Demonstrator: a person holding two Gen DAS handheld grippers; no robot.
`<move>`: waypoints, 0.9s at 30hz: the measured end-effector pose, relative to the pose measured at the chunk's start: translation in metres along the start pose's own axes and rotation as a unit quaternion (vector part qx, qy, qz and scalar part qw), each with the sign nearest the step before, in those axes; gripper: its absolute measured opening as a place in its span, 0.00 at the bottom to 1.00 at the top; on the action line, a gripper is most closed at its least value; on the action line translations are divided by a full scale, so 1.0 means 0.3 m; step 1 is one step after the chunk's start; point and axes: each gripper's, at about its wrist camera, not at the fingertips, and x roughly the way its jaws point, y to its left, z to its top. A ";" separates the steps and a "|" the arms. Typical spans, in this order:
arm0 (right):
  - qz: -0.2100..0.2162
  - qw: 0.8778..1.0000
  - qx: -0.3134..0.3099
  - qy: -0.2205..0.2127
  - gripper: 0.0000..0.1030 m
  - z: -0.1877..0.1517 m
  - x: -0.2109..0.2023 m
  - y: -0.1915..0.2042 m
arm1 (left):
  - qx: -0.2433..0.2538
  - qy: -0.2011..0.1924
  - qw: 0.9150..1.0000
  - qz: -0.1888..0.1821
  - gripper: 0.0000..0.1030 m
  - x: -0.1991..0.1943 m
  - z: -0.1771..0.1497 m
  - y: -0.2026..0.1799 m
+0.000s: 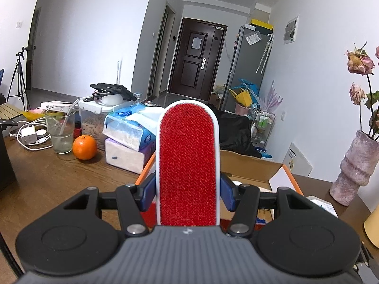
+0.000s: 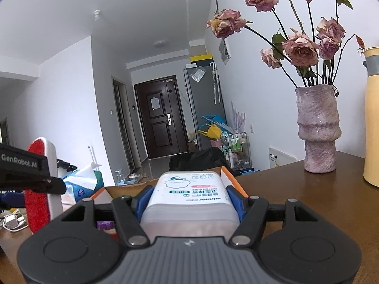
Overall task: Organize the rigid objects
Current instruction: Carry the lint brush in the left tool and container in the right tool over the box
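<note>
A lint brush (image 1: 188, 161) with a red felt face and white rim stands up between the blue pads of my left gripper (image 1: 188, 195), which is shut on it. It hangs over an open cardboard box (image 1: 248, 165) with orange edges. In the right wrist view my right gripper (image 2: 189, 201) is shut on a translucent cotton-swab box (image 2: 189, 194) with a white printed lid, held above the same cardboard box (image 2: 227, 174). The lint brush (image 2: 41, 184) and the left gripper's black body show at the left edge of that view.
On the wooden table (image 1: 59, 179) lie an orange (image 1: 84, 147), a glass with a straw (image 1: 61, 130), tissue packs (image 1: 129, 132), a clear bin and a charger with cables. A pink vase (image 2: 318, 130) of dried roses and a yellow bottle (image 2: 372, 118) stand at the right.
</note>
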 end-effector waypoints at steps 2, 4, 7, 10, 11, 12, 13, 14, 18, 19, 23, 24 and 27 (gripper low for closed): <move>0.001 1.000 0.000 -0.001 0.63 0.006 0.018 -0.001 | -0.002 0.002 1.000 -0.002 0.55 0.017 0.008 0.000; 0.000 1.000 -0.003 -0.002 0.63 0.009 0.037 0.002 | -0.003 0.003 1.000 -0.003 0.55 0.032 0.016 -0.002; 0.001 1.000 -0.005 -0.002 0.63 0.010 0.062 0.007 | -0.002 0.000 1.000 -0.005 0.55 0.052 0.029 -0.006; 0.003 1.000 -0.008 -0.003 0.63 0.014 0.084 0.013 | -0.002 -0.002 1.000 -0.008 0.55 0.070 0.040 -0.017; 0.003 1.000 -0.010 -0.004 0.63 0.016 0.093 0.015 | -0.001 -0.002 1.000 -0.009 0.55 0.078 0.044 -0.020; 0.004 1.000 -0.010 -0.004 0.63 0.017 0.100 0.016 | -0.001 -0.003 1.000 -0.010 0.55 0.085 0.048 -0.022; 0.004 1.000 -0.011 -0.004 0.63 0.018 0.108 0.017 | -0.001 -0.003 1.000 -0.012 0.55 0.093 0.052 -0.025; 0.004 1.000 -0.012 -0.004 0.63 0.019 0.118 0.018 | 0.000 -0.003 1.000 -0.013 0.55 0.102 0.057 -0.028; 0.004 1.000 -0.012 -0.001 0.63 0.026 0.158 0.016 | 0.000 -0.006 1.000 -0.015 0.55 0.142 0.082 -0.039; 0.004 1.000 -0.011 -0.001 0.63 0.028 0.168 0.014 | 0.000 -0.006 1.000 -0.016 0.55 0.155 0.087 -0.041; 0.003 1.000 -0.010 0.002 0.63 0.038 0.217 0.008 | 0.002 0.002 1.000 -0.019 0.55 0.215 0.103 -0.053; 0.003 1.000 -0.011 0.003 0.63 0.041 0.227 0.007 | 0.003 0.005 1.000 -0.019 0.55 0.231 0.107 -0.056; 0.002 1.000 -0.014 0.006 0.63 0.046 0.266 0.003 | 0.003 0.012 1.000 -0.023 0.55 0.282 0.120 -0.063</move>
